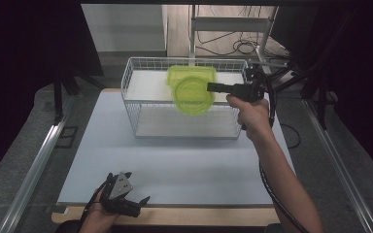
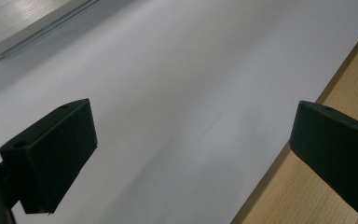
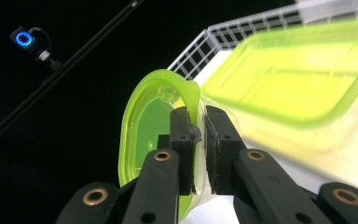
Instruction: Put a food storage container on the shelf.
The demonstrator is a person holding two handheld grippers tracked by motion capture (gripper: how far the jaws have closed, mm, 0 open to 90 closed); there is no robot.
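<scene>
Your right gripper (image 1: 212, 87) is clamping the round translucent green plastic lid (image 1: 192, 95) above the white wire basket (image 1: 135, 104); placing remains. Your left gripper (image 1: 135, 201), at seven o'clock, is resting with jaws apart.

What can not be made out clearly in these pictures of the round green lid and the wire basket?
- Round translucent green plastic lid: in the right gripper view the right gripper covers its lower rim.
- Rectangular green plastic container: high view, the lid hides its front; right gripper view, blurred and cut off at the right edge.
- White wire basket: its contents behind the lid are hidden.
- Left gripper: jaws open; whole body unclear, dark.
</scene>
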